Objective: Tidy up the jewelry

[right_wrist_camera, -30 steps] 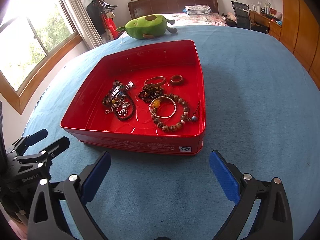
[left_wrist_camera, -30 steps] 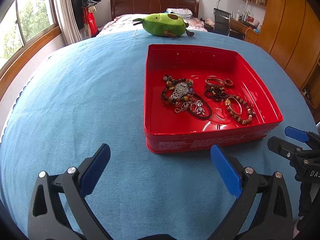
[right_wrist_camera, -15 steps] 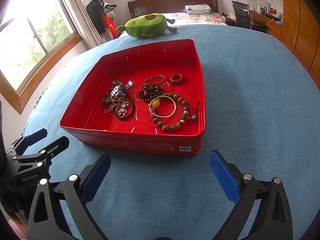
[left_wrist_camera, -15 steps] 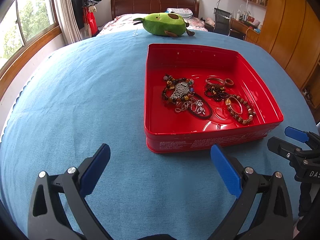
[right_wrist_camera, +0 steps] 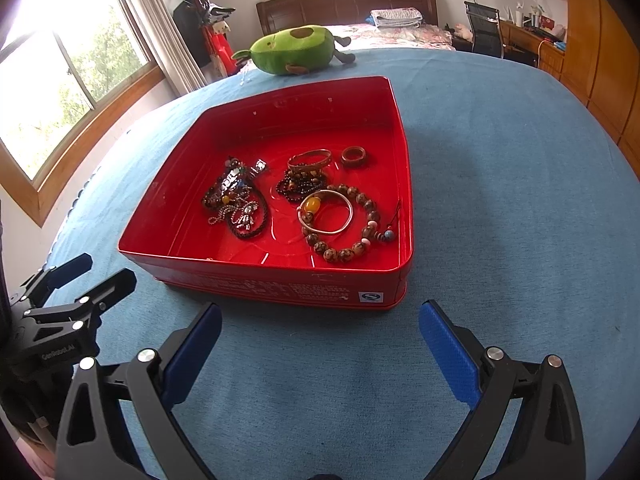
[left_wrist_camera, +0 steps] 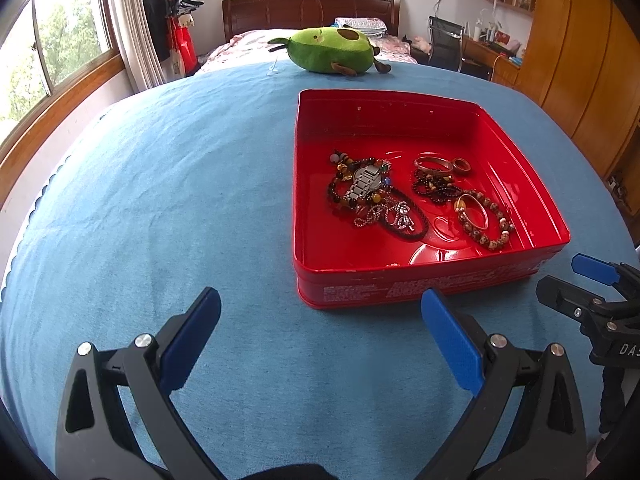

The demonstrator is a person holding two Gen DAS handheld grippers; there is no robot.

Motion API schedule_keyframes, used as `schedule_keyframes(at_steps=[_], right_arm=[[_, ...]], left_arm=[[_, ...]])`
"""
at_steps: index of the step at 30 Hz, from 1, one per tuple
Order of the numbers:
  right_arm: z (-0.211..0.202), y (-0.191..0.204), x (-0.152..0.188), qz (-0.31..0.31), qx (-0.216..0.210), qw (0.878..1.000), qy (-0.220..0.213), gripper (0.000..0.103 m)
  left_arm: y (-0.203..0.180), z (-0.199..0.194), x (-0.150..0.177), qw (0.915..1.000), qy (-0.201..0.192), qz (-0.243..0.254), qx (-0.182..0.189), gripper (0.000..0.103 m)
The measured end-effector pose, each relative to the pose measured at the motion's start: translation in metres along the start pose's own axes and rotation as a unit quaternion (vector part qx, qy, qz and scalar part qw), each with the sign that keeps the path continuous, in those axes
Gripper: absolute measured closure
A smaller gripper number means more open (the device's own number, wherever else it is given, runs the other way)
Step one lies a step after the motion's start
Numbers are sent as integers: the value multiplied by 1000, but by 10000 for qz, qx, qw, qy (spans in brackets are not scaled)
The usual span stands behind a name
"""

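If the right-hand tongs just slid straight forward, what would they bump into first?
Most likely the near wall of the red tin, which sits just ahead of the open right tongs on the blue cloth; depth is uncertain.

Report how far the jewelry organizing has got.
Done: nothing visibly sorted; the bracelets, the watch and the ring lie loosely piled in the red tin. In hand: nothing; the left gripper and right gripper are both open, short of the tin over the blue cloth. Left: all of the sorting.
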State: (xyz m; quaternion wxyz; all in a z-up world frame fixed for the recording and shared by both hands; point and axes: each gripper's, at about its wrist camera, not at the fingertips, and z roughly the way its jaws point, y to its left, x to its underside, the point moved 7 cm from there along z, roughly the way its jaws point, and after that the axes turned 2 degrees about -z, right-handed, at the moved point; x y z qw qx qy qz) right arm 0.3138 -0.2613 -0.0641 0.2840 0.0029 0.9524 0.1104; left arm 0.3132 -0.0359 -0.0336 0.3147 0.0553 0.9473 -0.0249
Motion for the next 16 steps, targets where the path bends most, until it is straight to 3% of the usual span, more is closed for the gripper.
schedule_keyframes(at_steps=[16], right_arm=[[2, 0, 0, -7, 2, 10000, 12, 4]], left_arm=[[1, 0, -1, 10000, 32, -53, 8, 3]])
